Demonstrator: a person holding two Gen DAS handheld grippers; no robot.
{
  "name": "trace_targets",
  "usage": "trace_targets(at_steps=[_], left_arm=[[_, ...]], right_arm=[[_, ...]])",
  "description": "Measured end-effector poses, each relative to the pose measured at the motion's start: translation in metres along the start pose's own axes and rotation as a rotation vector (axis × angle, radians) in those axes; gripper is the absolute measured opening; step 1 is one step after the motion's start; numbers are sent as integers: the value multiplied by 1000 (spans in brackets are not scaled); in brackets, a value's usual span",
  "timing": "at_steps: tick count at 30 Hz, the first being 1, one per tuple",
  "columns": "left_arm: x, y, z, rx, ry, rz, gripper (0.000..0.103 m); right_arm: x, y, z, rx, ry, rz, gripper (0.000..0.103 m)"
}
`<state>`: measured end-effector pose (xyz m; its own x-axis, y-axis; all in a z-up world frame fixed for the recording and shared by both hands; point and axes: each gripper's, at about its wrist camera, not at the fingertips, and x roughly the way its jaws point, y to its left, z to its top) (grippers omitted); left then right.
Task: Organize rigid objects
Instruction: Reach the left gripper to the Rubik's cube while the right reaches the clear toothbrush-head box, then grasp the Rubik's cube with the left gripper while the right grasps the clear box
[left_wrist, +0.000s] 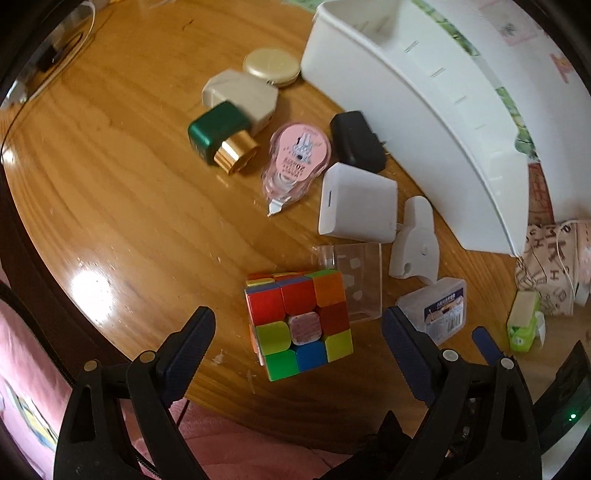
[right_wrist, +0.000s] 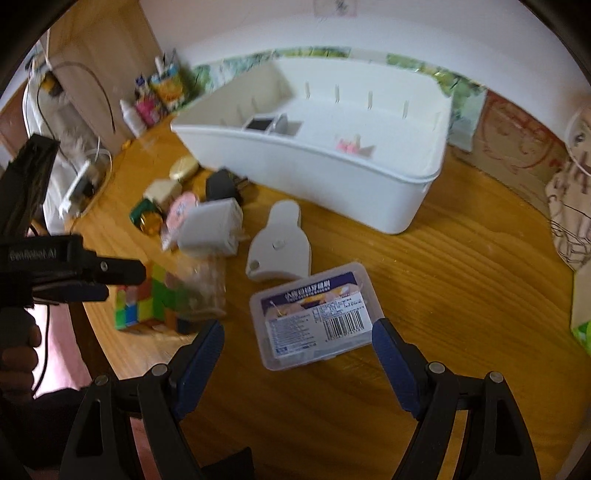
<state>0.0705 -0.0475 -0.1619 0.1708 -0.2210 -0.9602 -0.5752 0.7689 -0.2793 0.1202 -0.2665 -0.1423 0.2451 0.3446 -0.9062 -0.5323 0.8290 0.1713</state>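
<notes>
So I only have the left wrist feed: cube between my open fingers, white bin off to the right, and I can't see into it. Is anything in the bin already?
Observer: Yes. The right wrist view looks over the rim of the white bin; a dark-faced item sits in a back compartment and something pink in a nearer one.
Operator: Where is the right gripper?
Observer: The right gripper is open, with the clear labelled box lying between its fingers, not touched yet.
Operator: And my left gripper, how does it look from there?
Observer: The left gripper comes in from the side, beside the Rubik's cube, which is blurred in that view.
</notes>
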Motion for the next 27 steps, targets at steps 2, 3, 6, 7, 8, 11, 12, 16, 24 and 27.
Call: trace_targets(at_steps=[2,3,6,7,8,11,12,16,24,27], left_arm=[[5,0,1,-20,21,-4,93],[6,0,1,-28,29,-6,93],[10,1,3,-47,52,-9,93],[11,0,3,-52,56,-9,92],[12,0,4,-59,63,-8,92],[17,-1,5,-71,81,-9,92],[18,-1,5,-73,87,-11,90],[24,-3,5,-83,108,-7,75],[27,-2,4,-107,112,-10,66],[26,-1,5,-106,110,-12,66]], right_arm=[[7,-3,3,-11,20,-1,83],[9,-3,3,-15,26,-2,83],[18,-6,6,-23,52,-8,83],[21,-7,7,-24,59,-6,83],[22,-7,8,-31,56,-8,84],[23,-7,10,-43,50,-7,85],[23,-7,10,-48,47,-6,85],[24,-7,11,-60,42,-4,85],[28,-10,11,-42,60,-31,85],[32,-14,11,-14,80,-31,85]])
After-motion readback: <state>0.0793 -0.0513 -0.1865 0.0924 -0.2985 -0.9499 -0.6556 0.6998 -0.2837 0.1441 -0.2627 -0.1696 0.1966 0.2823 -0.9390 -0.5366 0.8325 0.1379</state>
